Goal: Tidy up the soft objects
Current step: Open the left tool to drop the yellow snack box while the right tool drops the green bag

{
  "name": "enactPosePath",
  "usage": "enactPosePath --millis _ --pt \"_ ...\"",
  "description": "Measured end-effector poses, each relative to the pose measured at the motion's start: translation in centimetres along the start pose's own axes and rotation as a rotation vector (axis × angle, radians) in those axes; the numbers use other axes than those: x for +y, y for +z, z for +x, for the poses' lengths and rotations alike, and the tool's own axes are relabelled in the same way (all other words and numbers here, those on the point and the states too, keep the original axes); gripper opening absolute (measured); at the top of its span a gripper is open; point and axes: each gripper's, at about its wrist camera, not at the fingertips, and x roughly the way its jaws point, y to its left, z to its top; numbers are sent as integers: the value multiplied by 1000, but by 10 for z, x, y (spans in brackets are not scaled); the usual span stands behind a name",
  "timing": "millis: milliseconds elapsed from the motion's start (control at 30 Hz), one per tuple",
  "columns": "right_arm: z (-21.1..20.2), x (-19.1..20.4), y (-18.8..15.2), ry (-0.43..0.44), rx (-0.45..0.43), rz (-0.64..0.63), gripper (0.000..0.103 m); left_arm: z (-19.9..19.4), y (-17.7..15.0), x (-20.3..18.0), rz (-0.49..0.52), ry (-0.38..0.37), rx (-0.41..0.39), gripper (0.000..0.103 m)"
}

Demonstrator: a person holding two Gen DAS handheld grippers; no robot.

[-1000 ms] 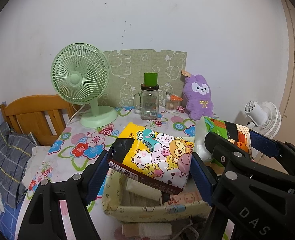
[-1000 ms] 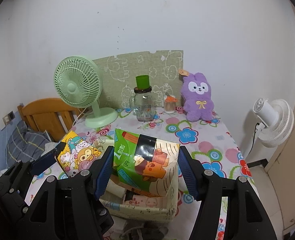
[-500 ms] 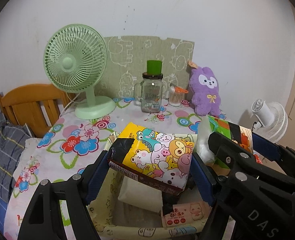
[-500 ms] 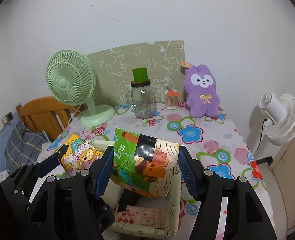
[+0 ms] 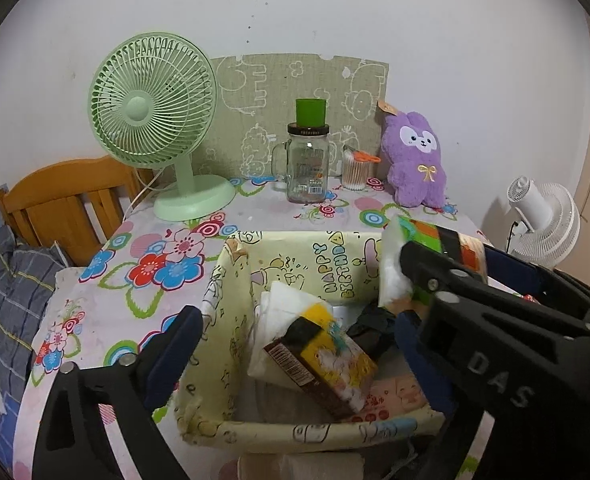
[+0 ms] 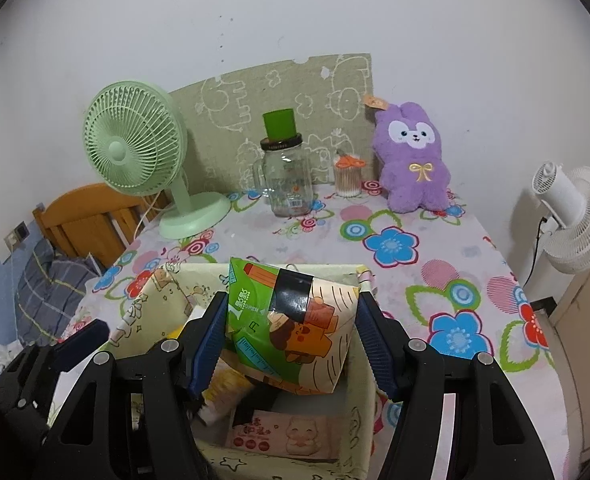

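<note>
A pale yellow fabric basket (image 5: 231,280) (image 6: 155,300) stands at the table's front. The yellow cartoon tissue pack (image 5: 327,364) lies tilted inside it, on other soft packs. My left gripper (image 5: 295,340) is open above the basket, its fingers apart on either side of the pack. My right gripper (image 6: 291,340) is shut on a green and orange tissue pack (image 6: 291,320) (image 5: 427,248), held over the basket's right half. A purple plush bunny (image 5: 415,160) (image 6: 413,160) sits at the back right of the table.
A green desk fan (image 5: 155,120), a glass jar mug with green lid (image 5: 307,160) and a cotton swab cup (image 5: 355,172) stand along the back. A white fan (image 6: 575,216) is off the table's right edge. A wooden bed frame (image 5: 67,200) is on the left.
My left gripper opened and the yellow tissue pack dropped into the basket. Both grippers moved forward over the basket. The right gripper still holds its pack.
</note>
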Motion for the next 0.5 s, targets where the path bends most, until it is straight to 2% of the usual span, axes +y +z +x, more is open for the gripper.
enactPosePath --millis 267,400,500 --pt "3 14 -4 29 7 -34 69 -2 -1 4 -5 3 3 101" --pt "4 17 -5 43 5 -37 78 -3 -1 6 -5 13 4 101" --pt "1 16 -6 38 -6 -13 94 -4 -2 6 -8 12 7 101"
